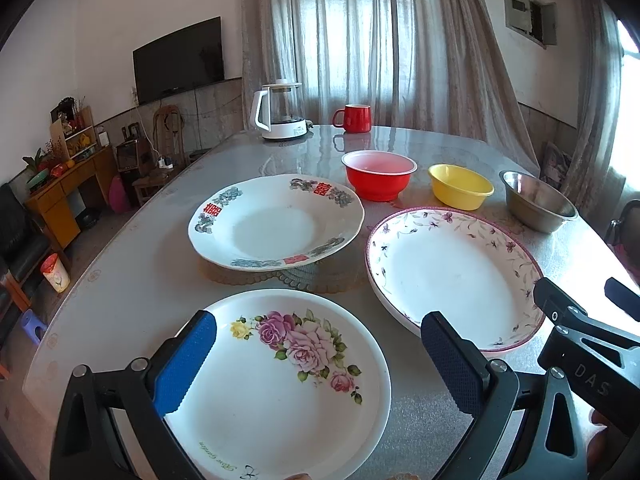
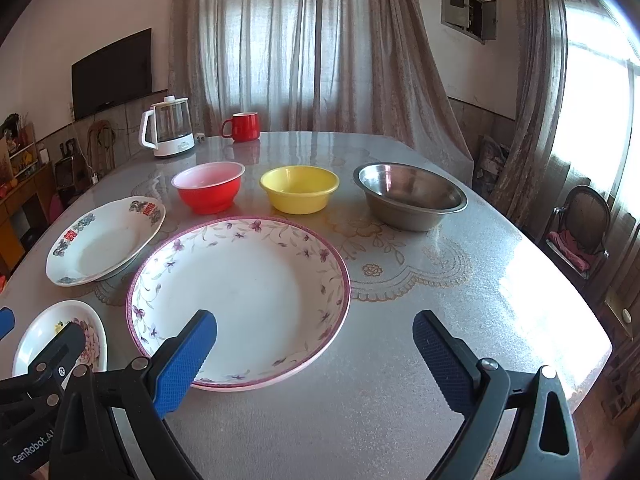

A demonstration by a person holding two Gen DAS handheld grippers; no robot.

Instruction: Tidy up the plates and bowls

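Curtained room, glass-topped table (image 2: 400, 360): three plates, three bowls laid out.
"Rose Garden" plate (image 1: 276, 380) seen under spread, empty left gripper (image 1: 320, 364); right gripper (image 2: 316, 364), marked "GenRobot", likewise released.

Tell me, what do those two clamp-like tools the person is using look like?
Each is a black frame with triangular cut-outs and silver rivets, ending in two flat fingers with blue, dimpled pads. The left gripper and right gripper match. White lettering shows: "DAS" on the right one, "GenRobot" on the left. No cables visible.
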